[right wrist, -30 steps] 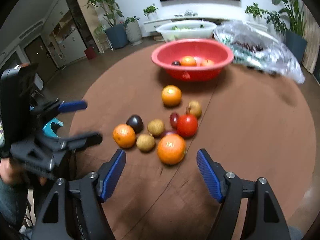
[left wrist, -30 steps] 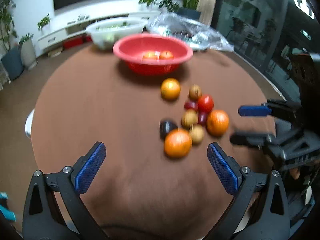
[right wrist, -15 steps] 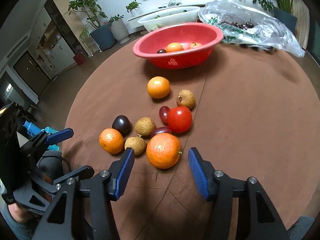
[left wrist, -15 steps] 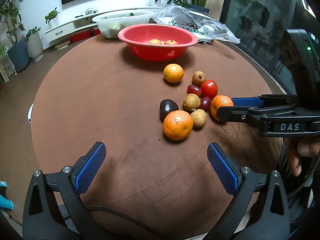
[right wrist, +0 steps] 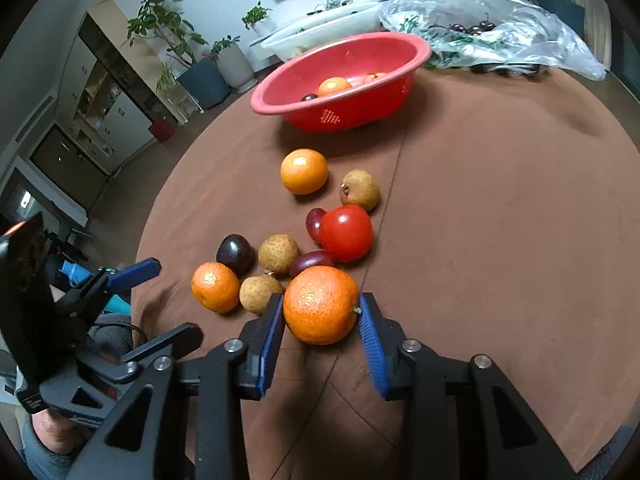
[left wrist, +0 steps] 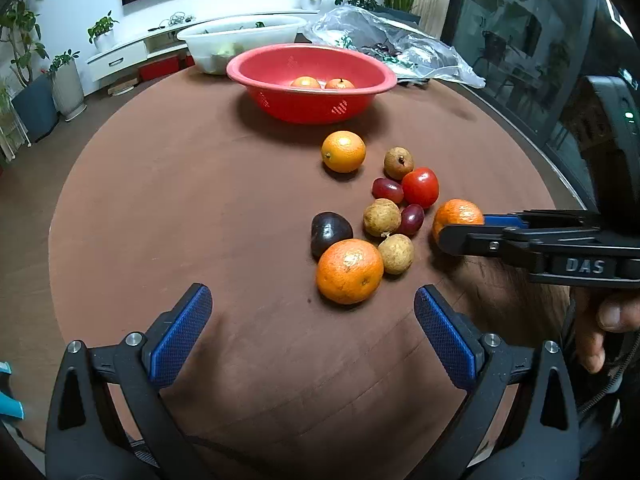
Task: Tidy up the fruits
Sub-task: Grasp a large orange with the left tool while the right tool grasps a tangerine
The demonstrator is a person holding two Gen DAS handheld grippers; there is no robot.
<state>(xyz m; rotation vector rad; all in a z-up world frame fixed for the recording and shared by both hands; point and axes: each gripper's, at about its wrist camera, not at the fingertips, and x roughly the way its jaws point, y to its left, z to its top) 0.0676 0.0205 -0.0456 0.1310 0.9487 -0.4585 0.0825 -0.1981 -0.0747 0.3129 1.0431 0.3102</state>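
At the near edge of the fruit cluster on the bench (right wrist: pixel 500 220), our right gripper (right wrist: pixel 322 322) has just been closing onto an orange (right wrist: pixel 320 304), which could roll free if pinched off-centre, while our left gripper (left wrist: pixel 312 332) gapes empty.

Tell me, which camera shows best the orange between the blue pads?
The right wrist view: the orange fills the centre between the right gripper pads, which have just been closing onto it. The left wrist view shows it at the side, partly hidden by a finger.
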